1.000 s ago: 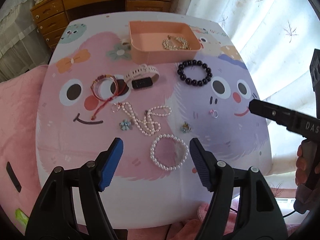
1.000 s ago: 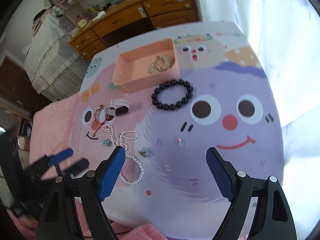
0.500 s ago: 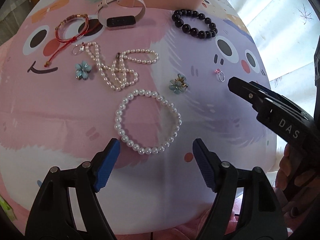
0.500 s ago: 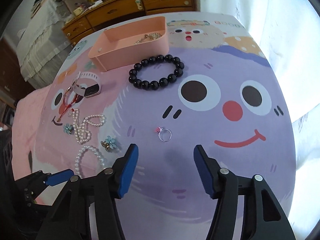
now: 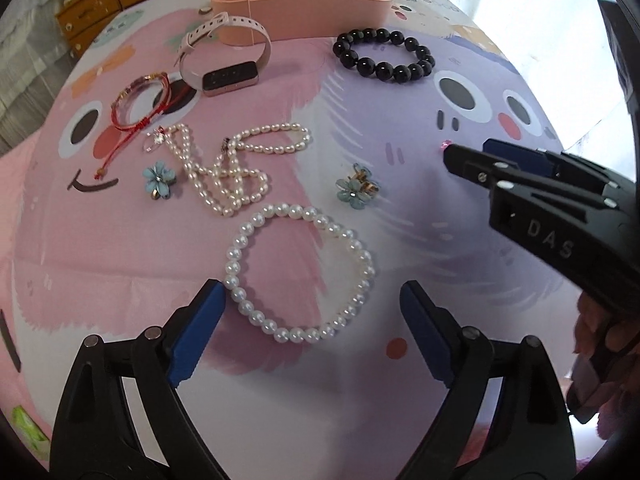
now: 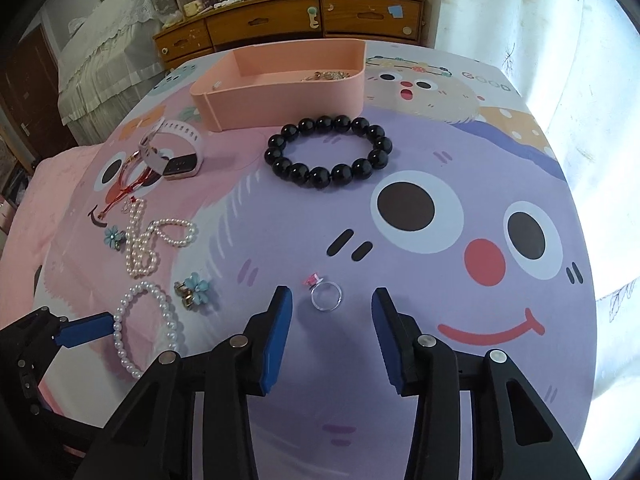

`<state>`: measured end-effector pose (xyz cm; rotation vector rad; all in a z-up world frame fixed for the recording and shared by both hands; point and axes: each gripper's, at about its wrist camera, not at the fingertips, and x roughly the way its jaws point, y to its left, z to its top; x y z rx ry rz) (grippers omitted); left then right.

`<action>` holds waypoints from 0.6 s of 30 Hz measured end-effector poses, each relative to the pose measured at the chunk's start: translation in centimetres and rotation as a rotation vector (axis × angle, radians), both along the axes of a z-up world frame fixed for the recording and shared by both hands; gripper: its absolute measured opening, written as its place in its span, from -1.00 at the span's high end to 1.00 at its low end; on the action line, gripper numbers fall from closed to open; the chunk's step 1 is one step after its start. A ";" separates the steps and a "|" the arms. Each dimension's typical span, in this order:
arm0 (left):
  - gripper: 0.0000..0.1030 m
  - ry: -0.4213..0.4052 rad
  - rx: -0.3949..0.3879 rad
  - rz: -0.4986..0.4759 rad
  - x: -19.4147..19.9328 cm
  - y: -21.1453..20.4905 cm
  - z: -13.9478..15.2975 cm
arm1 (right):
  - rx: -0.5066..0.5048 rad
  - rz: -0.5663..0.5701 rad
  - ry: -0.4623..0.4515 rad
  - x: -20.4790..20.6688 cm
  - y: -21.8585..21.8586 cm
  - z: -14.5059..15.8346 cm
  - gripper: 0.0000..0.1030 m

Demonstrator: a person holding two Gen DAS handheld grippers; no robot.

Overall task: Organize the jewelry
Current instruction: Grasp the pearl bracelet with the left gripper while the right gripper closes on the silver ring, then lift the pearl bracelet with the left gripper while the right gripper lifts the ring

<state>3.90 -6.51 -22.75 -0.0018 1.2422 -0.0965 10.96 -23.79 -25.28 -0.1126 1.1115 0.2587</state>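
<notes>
My left gripper (image 5: 312, 300) is open, low over the table, its fingers on either side of the near part of a white pearl bracelet (image 5: 300, 272). My right gripper (image 6: 330, 304) is open around a small silver ring with a pink stone (image 6: 326, 294); it also shows in the left wrist view (image 5: 476, 156). A pink tray (image 6: 280, 92) at the back holds a gold chain (image 6: 326, 76). A black bead bracelet (image 6: 328, 152), a pearl necklace (image 5: 232, 168), a white fitness band (image 5: 224, 60), a red cord bracelet (image 5: 140, 96) and two blue flower earrings (image 5: 356, 190) lie loose.
The table has a pink and purple cartoon cloth (image 6: 440, 208). A wooden dresser (image 6: 300, 16) stands behind it, a bed (image 6: 100, 32) to the back left and a white curtain (image 6: 540, 40) on the right.
Both grippers have come down and forward. The left now straddles the pearl bracelet. The right has narrowed and now straddles the ring.
</notes>
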 end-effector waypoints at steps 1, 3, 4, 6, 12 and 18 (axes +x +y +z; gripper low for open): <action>-0.73 -0.005 0.025 0.003 0.0 -0.1 -0.1 | 0.002 0.007 0.000 0.2 -0.1 -0.2 0.18; -0.72 -0.016 0.020 0.019 0.1 0.0 0.0 | 0.005 0.029 -0.011 0.4 -0.1 -0.3 0.19; -0.72 -0.016 0.020 0.023 0.1 0.0 0.0 | 0.008 0.041 -0.013 0.4 -0.1 -0.3 0.19; -0.68 -0.020 0.018 0.035 0.2 0.1 0.0 | 0.020 0.078 -0.020 0.5 0.0 -0.4 0.19; 0.05 -0.040 0.015 0.078 0.6 1.0 0.9 | 0.003 0.187 -0.053 0.1 0.5 -0.6 0.32; 0.72 -0.038 0.018 0.078 1.1 0.5 1.3 | 0.069 0.200 -0.030 0.3 -1.0 -0.6 0.71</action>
